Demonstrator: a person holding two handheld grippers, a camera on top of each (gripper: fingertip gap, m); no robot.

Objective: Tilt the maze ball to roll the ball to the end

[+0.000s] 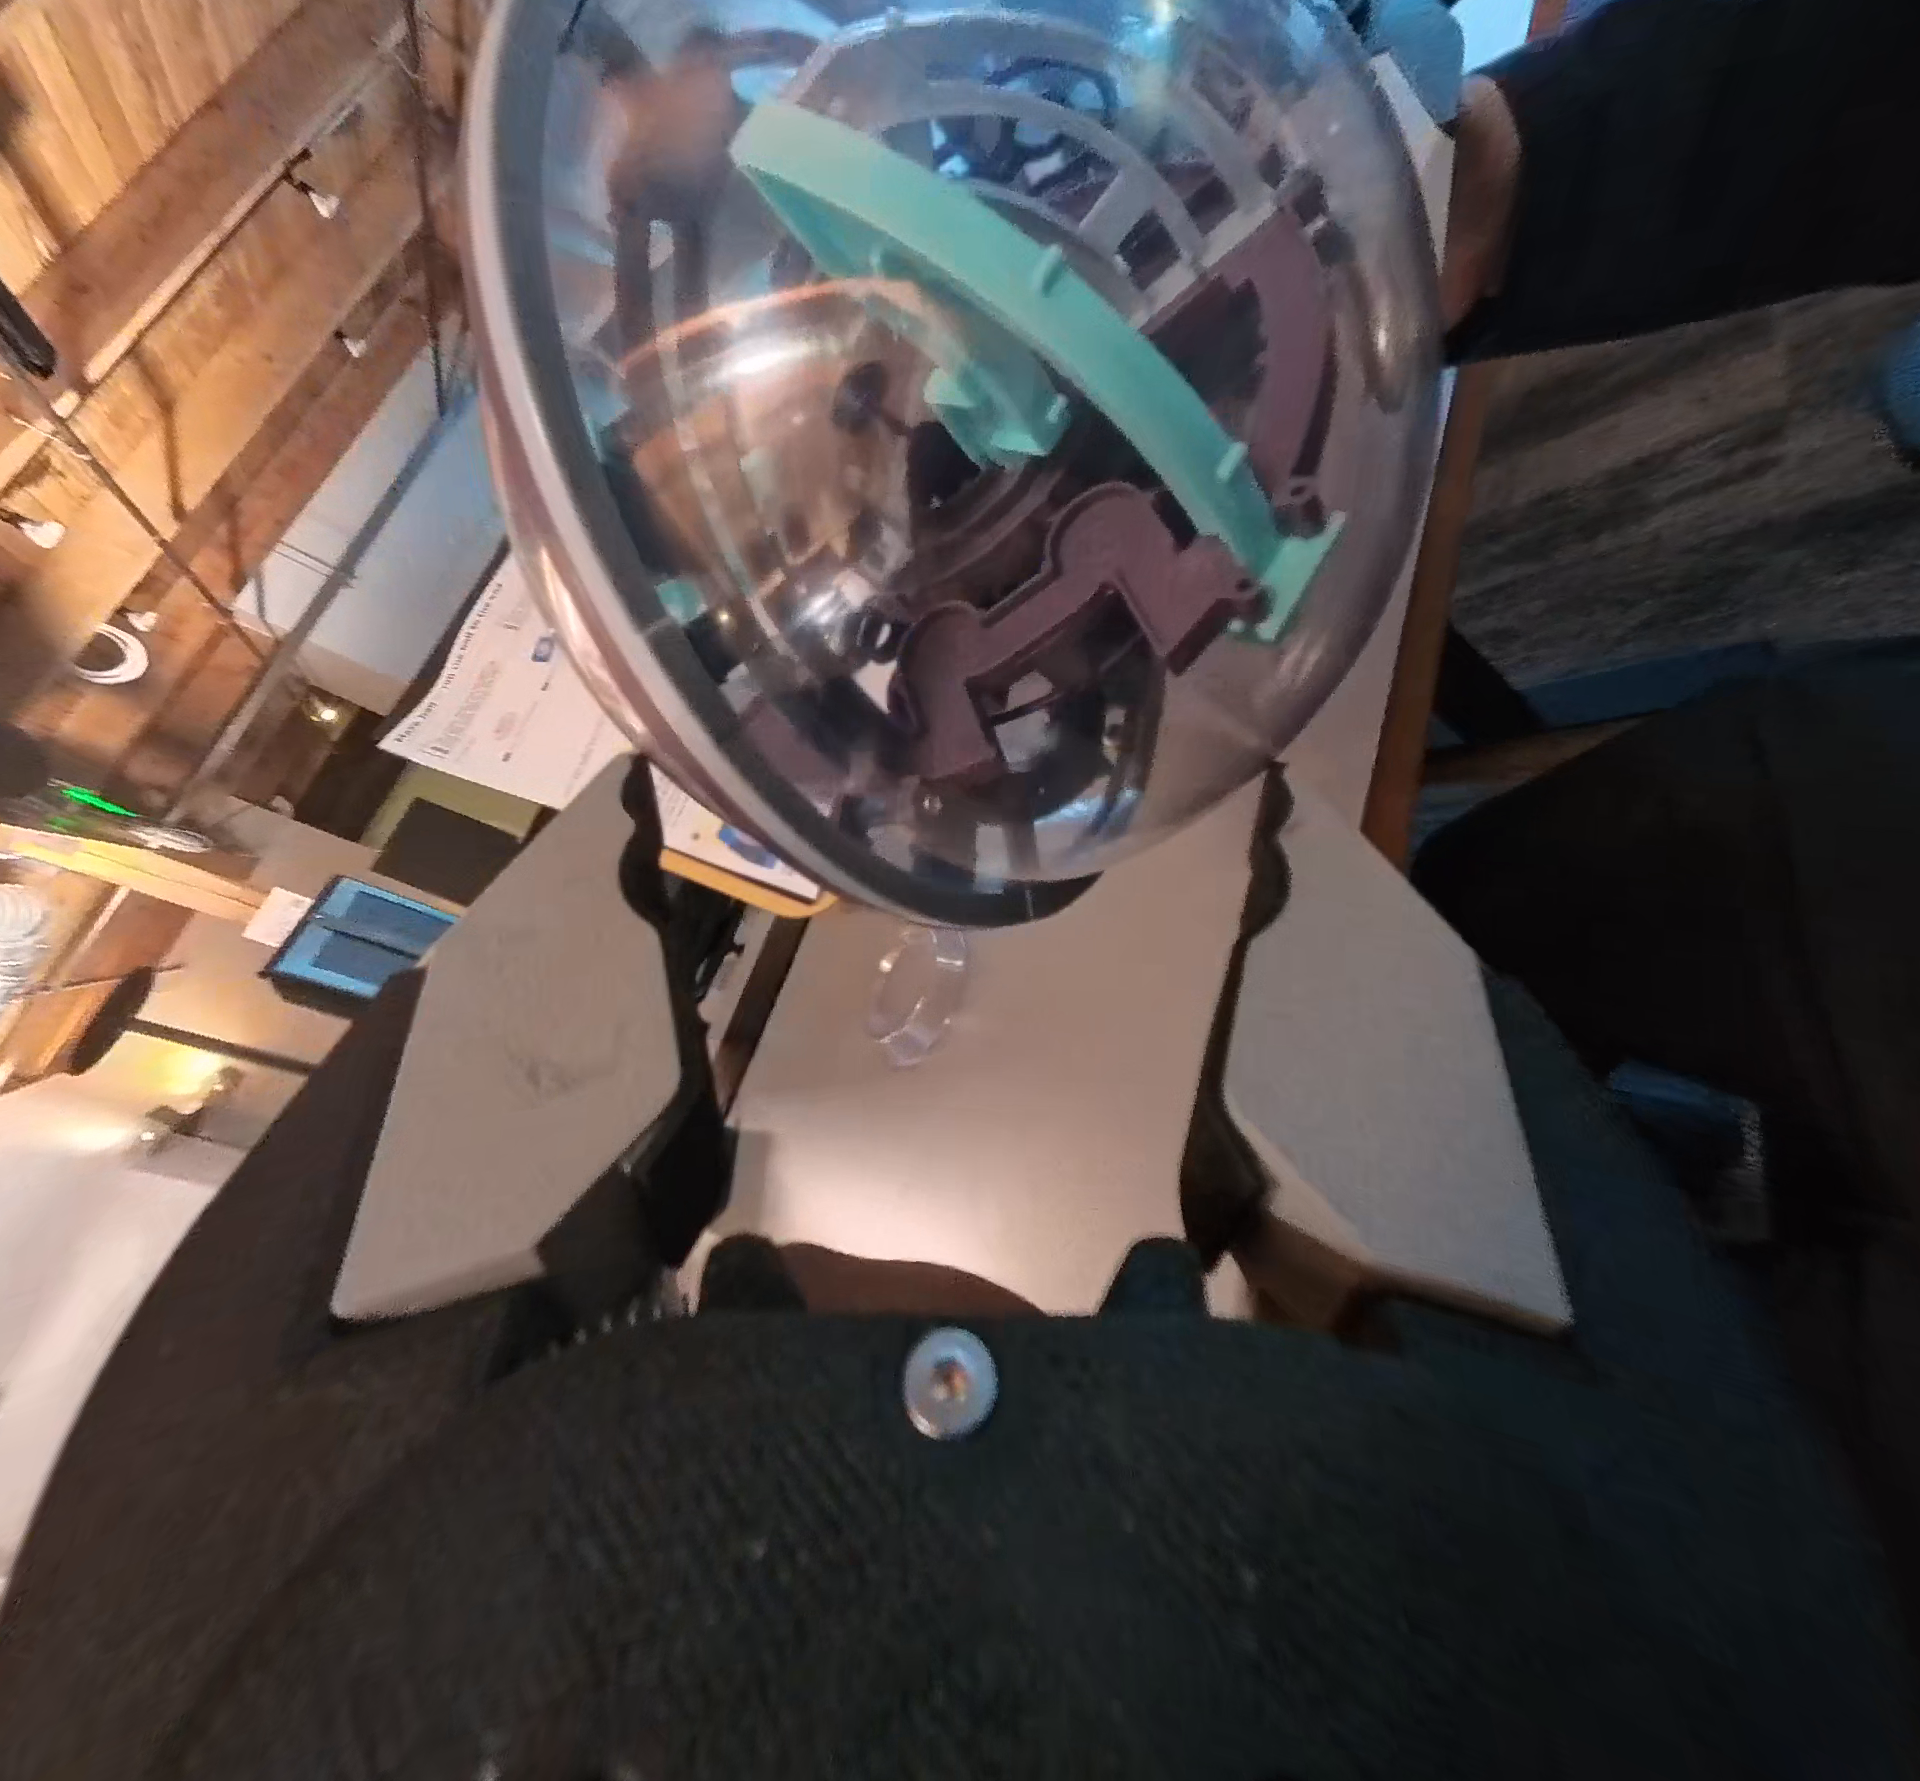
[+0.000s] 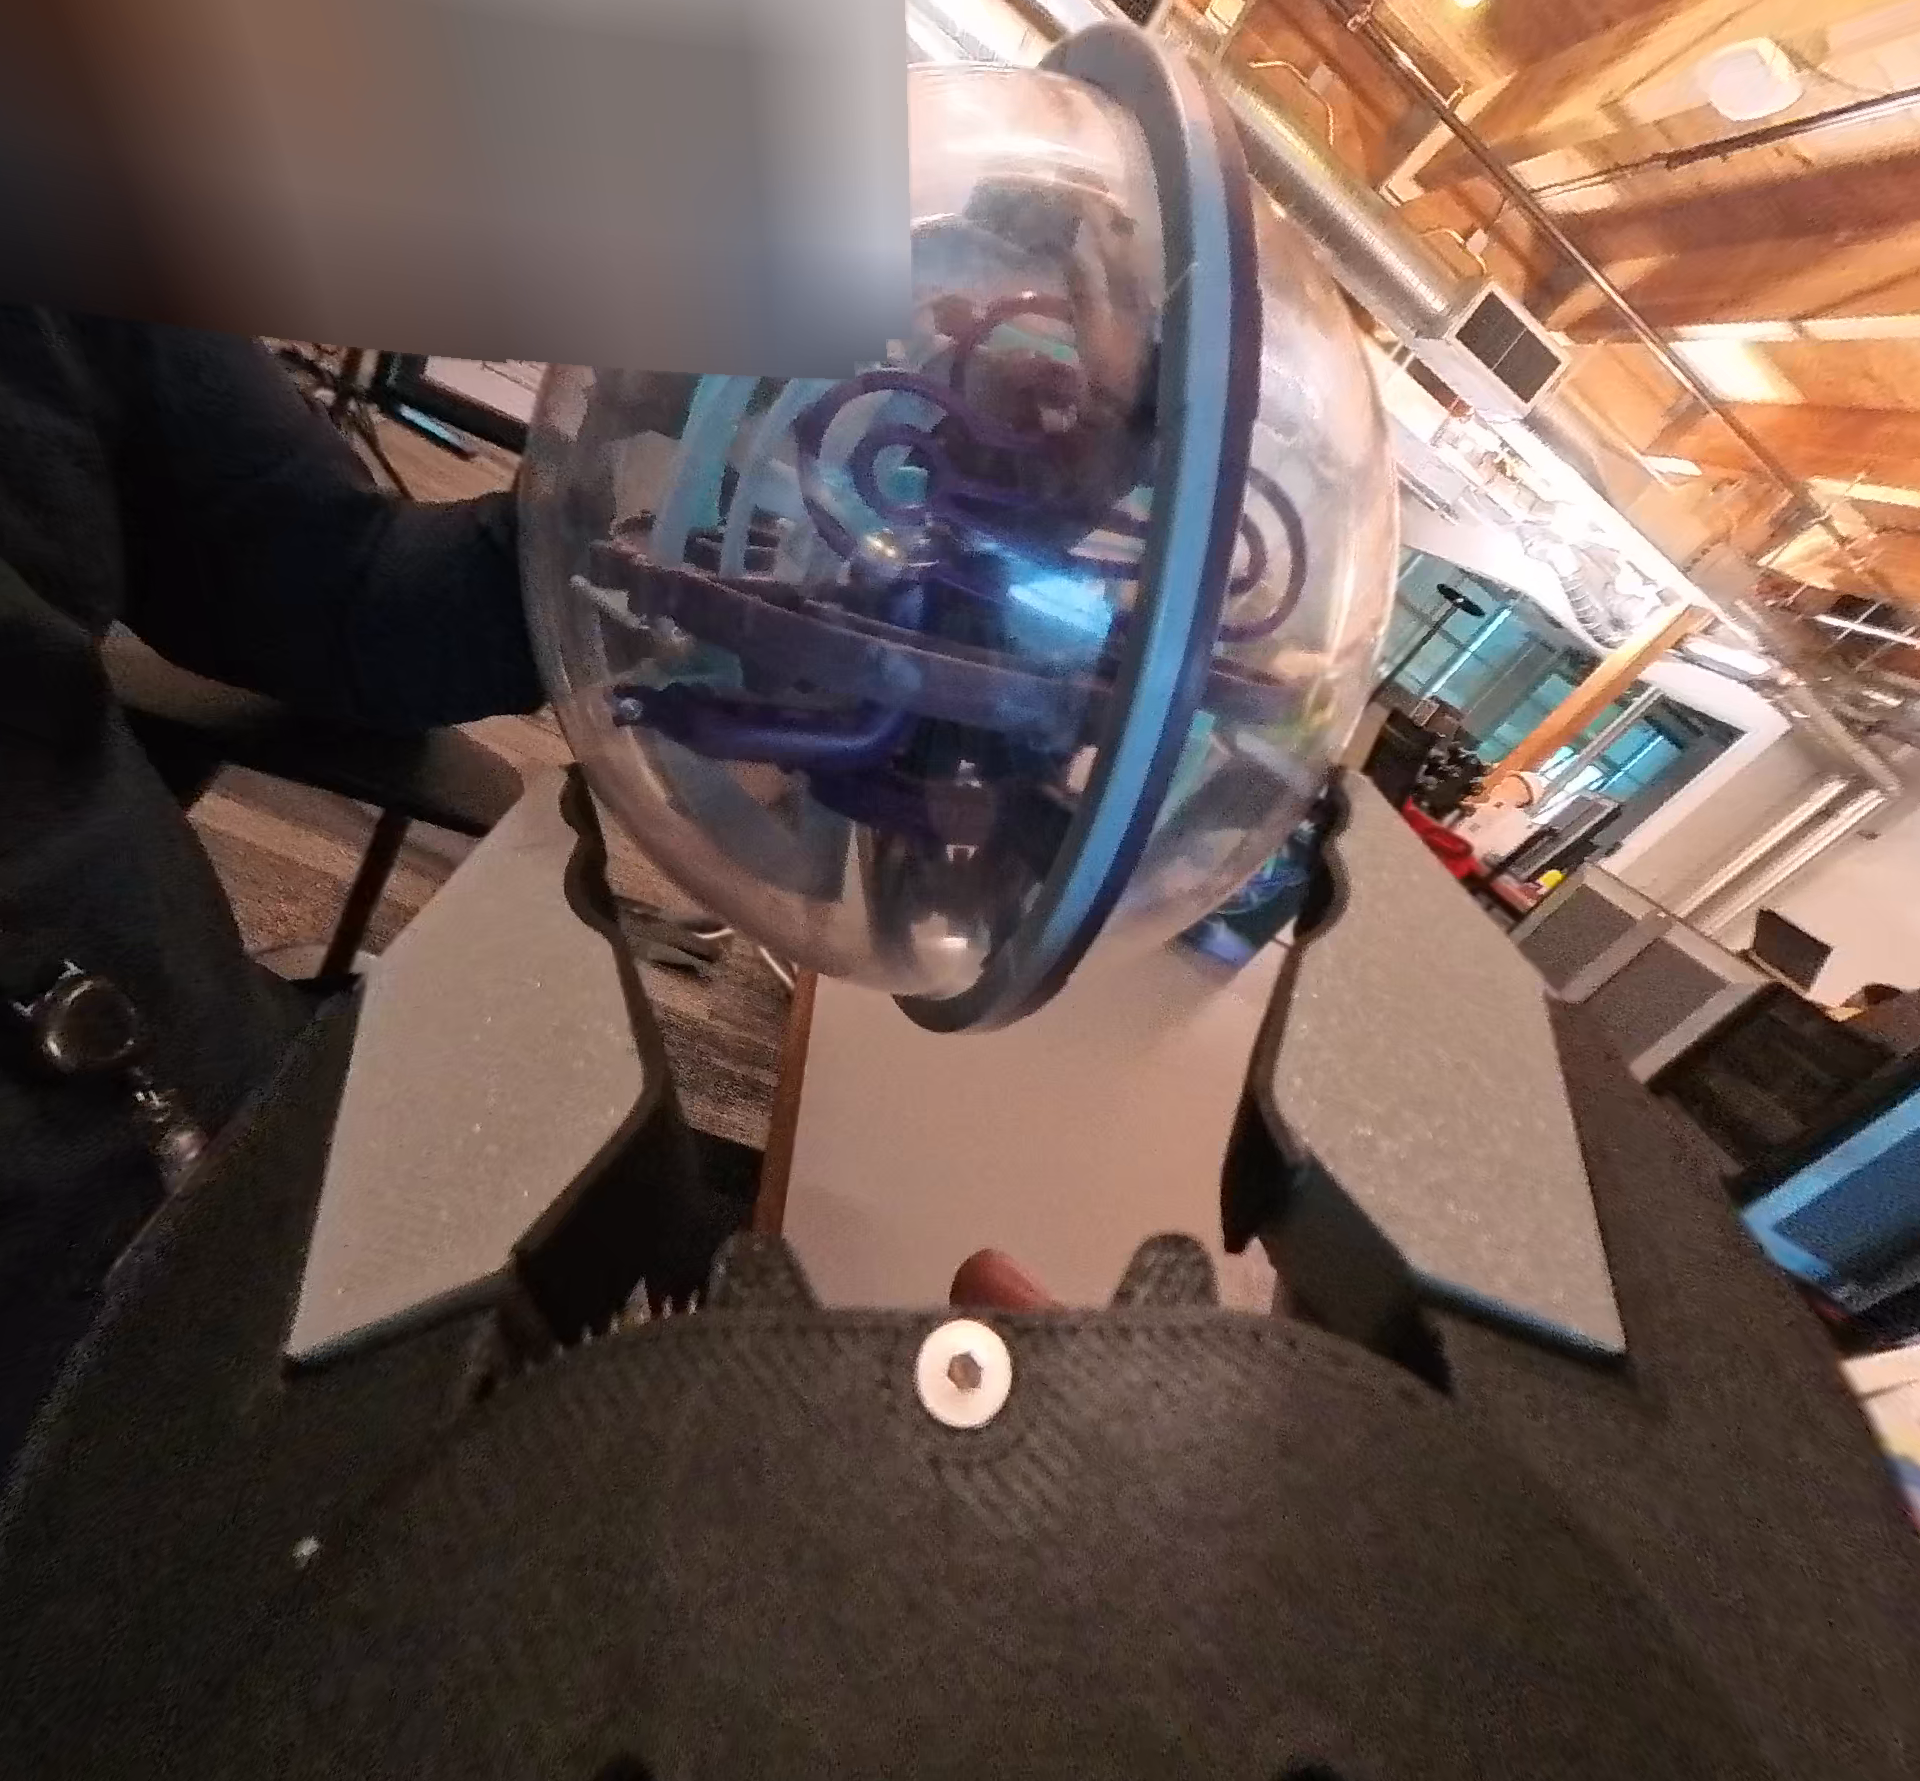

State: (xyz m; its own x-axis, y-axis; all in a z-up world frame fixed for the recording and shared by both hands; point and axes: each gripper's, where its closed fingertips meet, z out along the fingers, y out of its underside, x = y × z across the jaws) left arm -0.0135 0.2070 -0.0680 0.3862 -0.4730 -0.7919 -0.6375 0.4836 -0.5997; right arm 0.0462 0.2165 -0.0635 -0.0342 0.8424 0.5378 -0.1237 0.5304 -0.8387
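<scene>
Left wrist view: the left gripper (image 1: 951, 786) clamps both fingers on a clear maze ball (image 1: 951, 381) with mint and maroon tracks inside, held above a pale table (image 1: 977, 1139); timber ceiling beyond.

Right wrist view: the right gripper (image 2: 956, 796) clamps the same sphere, blue-banded, with purple spirals and a small steel ball (image 2: 940, 947) low inside.
</scene>
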